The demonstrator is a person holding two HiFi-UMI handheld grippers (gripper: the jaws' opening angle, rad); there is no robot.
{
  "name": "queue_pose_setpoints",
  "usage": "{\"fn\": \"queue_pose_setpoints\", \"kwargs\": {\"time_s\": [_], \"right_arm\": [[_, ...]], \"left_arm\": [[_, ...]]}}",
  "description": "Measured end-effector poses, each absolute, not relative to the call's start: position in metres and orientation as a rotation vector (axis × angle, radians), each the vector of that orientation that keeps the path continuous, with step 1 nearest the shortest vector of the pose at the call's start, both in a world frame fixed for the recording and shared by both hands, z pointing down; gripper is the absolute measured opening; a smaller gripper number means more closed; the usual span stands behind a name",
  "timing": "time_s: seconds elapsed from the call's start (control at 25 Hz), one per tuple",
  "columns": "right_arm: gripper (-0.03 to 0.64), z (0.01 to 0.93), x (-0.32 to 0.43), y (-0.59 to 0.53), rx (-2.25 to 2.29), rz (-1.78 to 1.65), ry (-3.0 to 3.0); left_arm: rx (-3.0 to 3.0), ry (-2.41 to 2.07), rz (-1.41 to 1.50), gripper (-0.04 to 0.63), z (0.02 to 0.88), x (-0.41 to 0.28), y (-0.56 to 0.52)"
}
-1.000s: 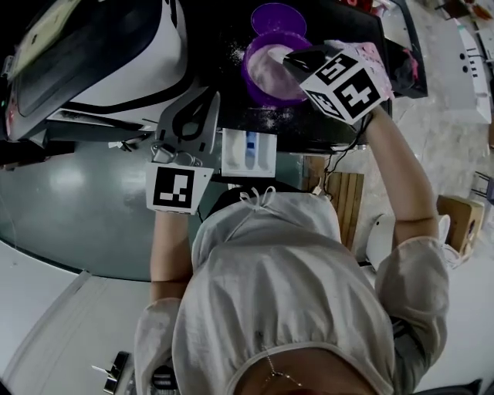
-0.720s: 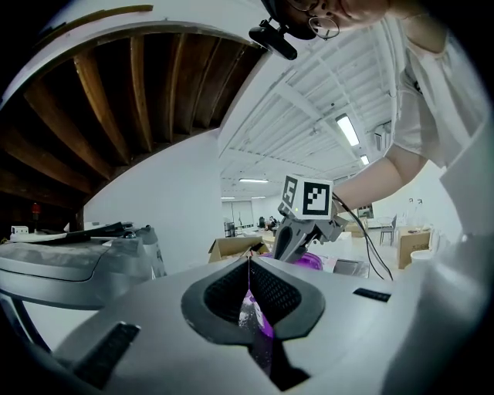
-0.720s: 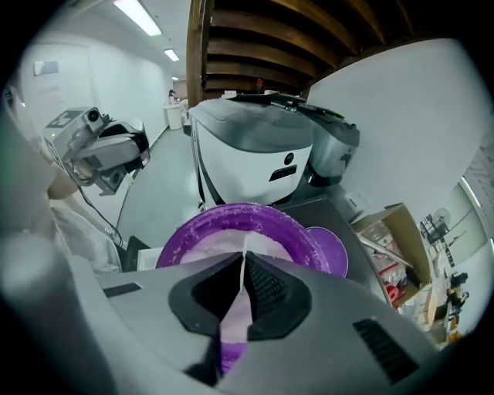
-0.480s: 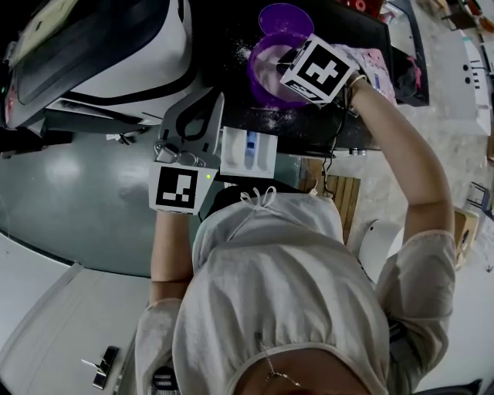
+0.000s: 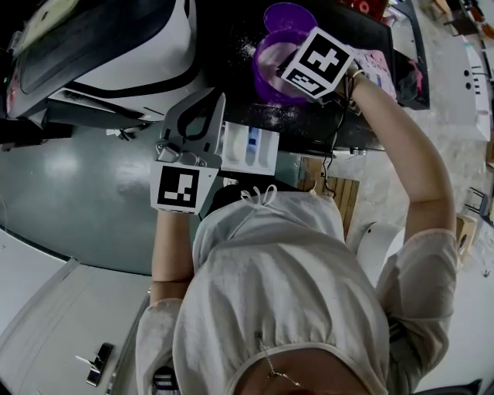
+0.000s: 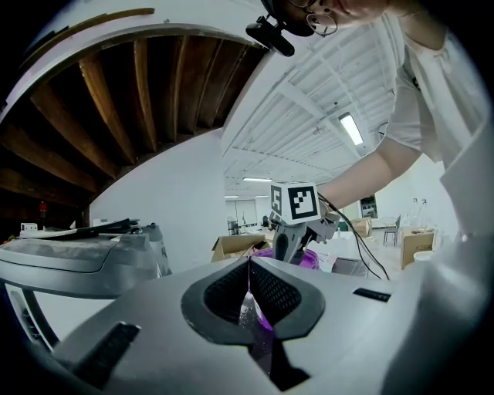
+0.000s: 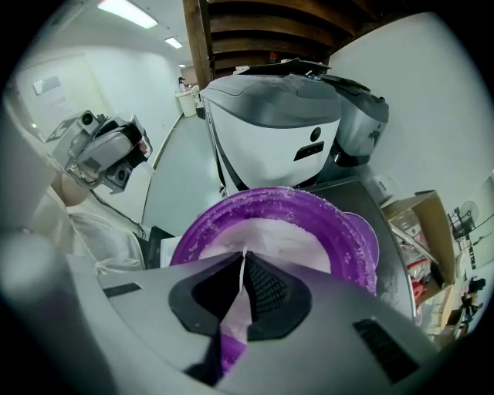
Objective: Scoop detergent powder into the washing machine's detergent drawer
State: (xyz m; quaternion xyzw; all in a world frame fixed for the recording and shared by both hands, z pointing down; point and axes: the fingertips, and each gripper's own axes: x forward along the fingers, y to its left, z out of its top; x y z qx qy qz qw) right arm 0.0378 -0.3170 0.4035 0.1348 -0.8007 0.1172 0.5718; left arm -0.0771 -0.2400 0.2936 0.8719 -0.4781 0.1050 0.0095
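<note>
The purple detergent tub (image 5: 266, 73) (image 7: 255, 199) stands open on the black tabletop, with pale powder (image 7: 282, 239) inside. My right gripper (image 7: 244, 264) hovers just over the tub, jaws shut, and its marker cube (image 5: 315, 62) hides its tips in the head view. Only a thin pale line shows between its pads; no scoop is visible. The white detergent drawer (image 5: 262, 150) stands pulled out below the table edge. My left gripper (image 5: 212, 100) (image 6: 248, 270) sits just left of the drawer, shut, pointing at the tub (image 6: 310, 258). A purple, powder-flecked sliver shows in the slit under its pads.
The white and grey washing machine (image 5: 116, 54) (image 7: 270, 131) fills the left. The tub's purple lid (image 5: 284, 15) lies behind the tub. Spilled powder (image 5: 270, 116) dusts the black top. A cardboard box (image 7: 421, 212) sits at the right.
My right gripper has swung left and turned over the tub, its cube now covering the tub's right side. The left gripper and the drawer have stayed put.
</note>
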Motion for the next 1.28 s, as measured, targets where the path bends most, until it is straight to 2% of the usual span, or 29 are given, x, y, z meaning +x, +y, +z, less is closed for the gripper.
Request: {"fn": "queue_pose_setpoints", "kwargs": {"time_s": [0.52,1.28], "right_arm": [[0.012,0.4,0.04,-0.305,0.268,0.471,-1.899],[0.012,0.353,0.051,-0.317,0.363,1.088,-2.138]], "left_arm": [[2.729,-1.512,0.339,0.023,0.291,-0.075,-0.232],[2.784,-1.513,0.403,0.023,0.285,-0.065,-0.239]]}}
